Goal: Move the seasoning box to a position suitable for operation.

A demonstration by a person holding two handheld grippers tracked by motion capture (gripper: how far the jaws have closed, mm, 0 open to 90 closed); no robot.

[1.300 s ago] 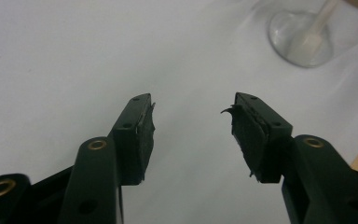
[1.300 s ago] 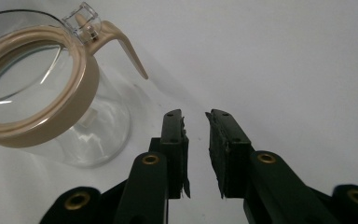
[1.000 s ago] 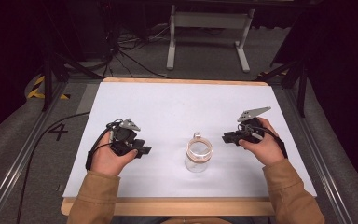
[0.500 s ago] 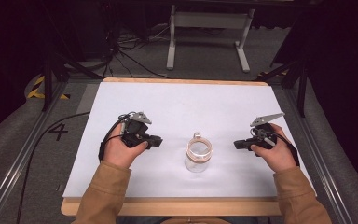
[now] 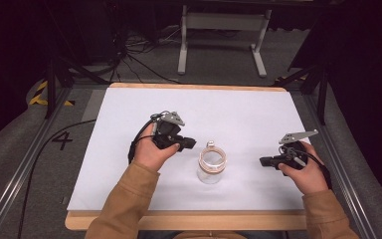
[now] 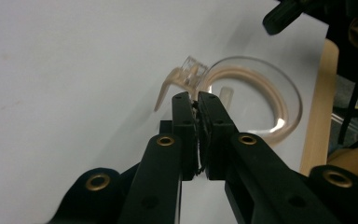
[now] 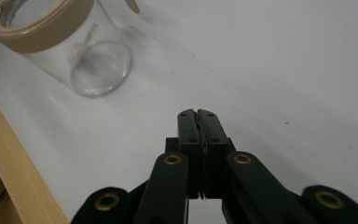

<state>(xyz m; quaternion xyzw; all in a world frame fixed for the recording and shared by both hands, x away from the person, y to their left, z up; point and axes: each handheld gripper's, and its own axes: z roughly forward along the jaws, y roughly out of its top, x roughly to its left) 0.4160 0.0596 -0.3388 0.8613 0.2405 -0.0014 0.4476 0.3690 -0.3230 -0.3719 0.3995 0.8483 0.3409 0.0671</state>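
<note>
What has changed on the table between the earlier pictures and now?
The left gripper has slid toward the glass jar and now sits close beside it, while the right gripper has drawn back toward the near edge on its side. Both sets of jaws have just been closing, with nothing between them, and stand shut. The jar stayed where it was on the white table, untouched.

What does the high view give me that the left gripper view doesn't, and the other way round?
High view alone: the whole white table, both of the person's hands, the left gripper and right gripper either side of the glass jar. Left gripper view alone: its jaws close up, pressed together with nothing between, having just been closing, and a look into the jar's mouth with its tan seal ring. Both: the jar, white tabletop, wooden table edge.
</note>
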